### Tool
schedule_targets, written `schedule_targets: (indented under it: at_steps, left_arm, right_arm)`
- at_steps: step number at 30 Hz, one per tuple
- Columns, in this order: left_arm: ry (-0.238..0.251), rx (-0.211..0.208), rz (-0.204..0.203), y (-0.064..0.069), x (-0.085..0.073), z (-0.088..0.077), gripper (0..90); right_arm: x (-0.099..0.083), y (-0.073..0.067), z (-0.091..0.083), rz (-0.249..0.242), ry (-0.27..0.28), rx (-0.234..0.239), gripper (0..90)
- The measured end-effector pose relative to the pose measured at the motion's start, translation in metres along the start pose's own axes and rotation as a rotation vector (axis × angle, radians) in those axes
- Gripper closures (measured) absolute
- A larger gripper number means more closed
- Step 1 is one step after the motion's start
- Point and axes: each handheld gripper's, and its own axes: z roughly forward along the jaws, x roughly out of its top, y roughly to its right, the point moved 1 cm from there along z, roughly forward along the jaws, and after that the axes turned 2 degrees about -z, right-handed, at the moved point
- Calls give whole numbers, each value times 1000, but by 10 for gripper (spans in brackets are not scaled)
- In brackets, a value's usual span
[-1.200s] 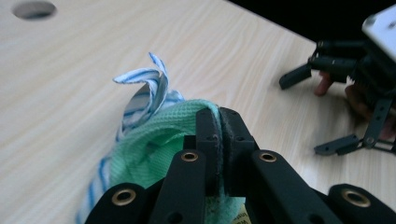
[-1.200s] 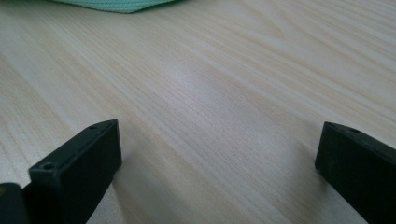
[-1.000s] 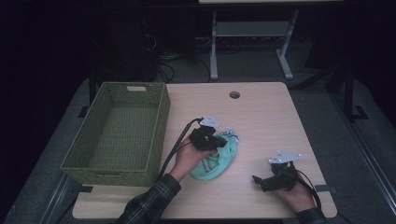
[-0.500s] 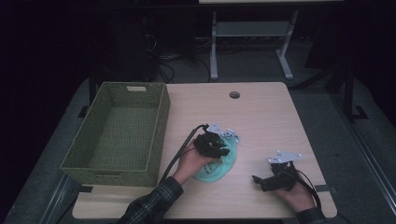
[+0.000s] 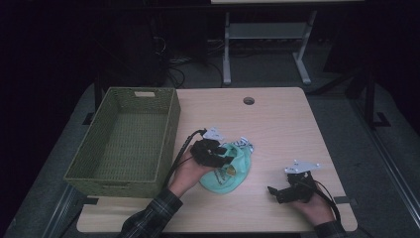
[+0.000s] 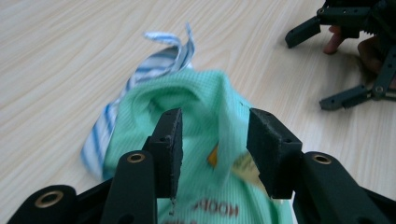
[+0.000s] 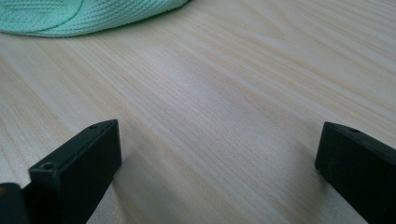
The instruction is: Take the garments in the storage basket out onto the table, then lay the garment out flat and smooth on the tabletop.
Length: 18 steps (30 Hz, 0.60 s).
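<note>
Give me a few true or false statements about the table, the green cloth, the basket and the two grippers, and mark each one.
1. The green cloth lies inside the basket. False: it lies on the table, right of the basket.
2. The left gripper has its jaws apart over the green cloth. True: they have just been opening, with a fold of cloth between them that the pads do not press.
3. The right gripper is clamped on the cloth. False: its jaws stand wide open over bare table, apart from the cloth.
4. A blue and white striped piece sticks out from under the green cloth. True.
5. The basket is full of clothes. False: nothing lies in it.
</note>
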Motion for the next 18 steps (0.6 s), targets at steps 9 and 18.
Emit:
schedule_targets:
  at_steps: [9,18]
  left_arm:
    - [-8,22,-38,3,-28,-15,611]
    - [-64,58,-39,9,-51,-14,726]
  right_arm:
    - [0,0,0,0,-1,0,0]
    - [0,0,0,0,-1,0,0]
